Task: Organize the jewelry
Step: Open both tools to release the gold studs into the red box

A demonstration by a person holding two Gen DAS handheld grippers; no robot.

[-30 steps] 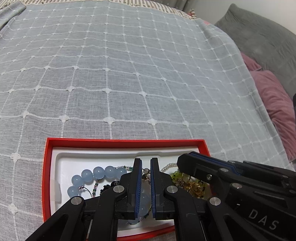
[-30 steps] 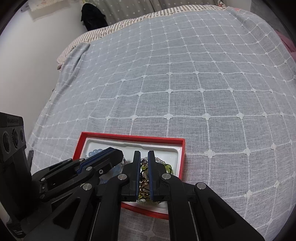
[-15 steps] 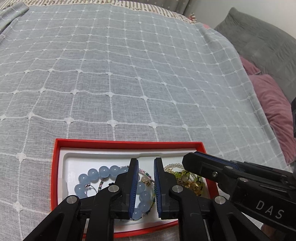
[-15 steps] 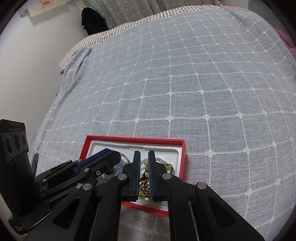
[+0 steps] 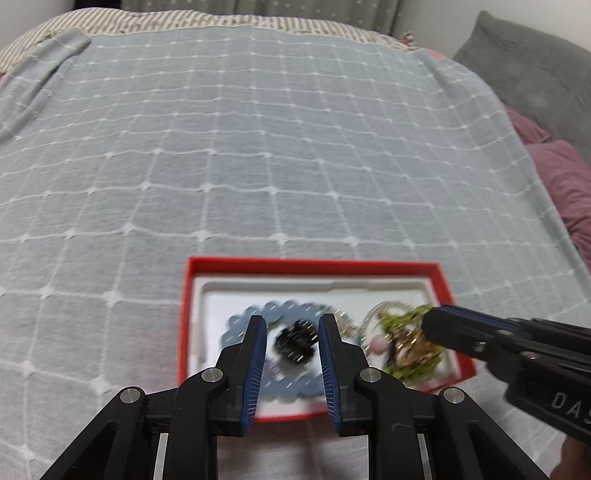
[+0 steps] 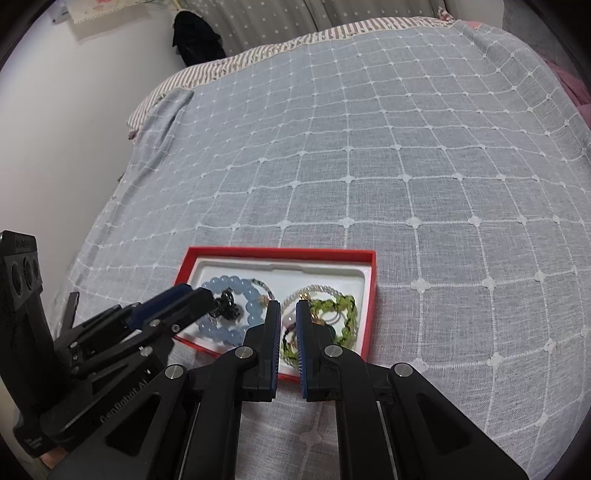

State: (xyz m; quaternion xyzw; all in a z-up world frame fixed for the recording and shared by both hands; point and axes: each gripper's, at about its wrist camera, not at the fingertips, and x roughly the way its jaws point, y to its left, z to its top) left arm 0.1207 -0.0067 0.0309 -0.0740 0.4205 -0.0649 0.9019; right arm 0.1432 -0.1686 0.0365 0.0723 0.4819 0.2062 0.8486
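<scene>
A red box point(image 5: 314, 265) point(image 6: 280, 253) with a white liner lies on the grey checked bedspread. In it lie a light blue bead bracelet point(image 6: 236, 286) point(image 5: 280, 307), a black beaded piece point(image 5: 295, 341) point(image 6: 227, 304) and a tangle of green, gold and pearl jewelry point(image 6: 332, 314) point(image 5: 406, 332). My left gripper point(image 5: 292, 321) is open and empty above the box's left half, with the black piece seen between its fingers. My right gripper point(image 6: 288, 306) is nearly shut and empty above the box's right half.
The bedspread point(image 6: 369, 166) stretches far beyond the box. A grey cushion point(image 5: 535, 62) and pink pillows point(image 5: 561, 177) lie at the right. A white wall point(image 6: 55, 129) borders the bed's left side. A dark object point(image 6: 195, 33) sits at the far edge.
My left gripper has opened wider and pulled back and up from the box. The right gripper has also risen a little, so more of the jewelry shows.
</scene>
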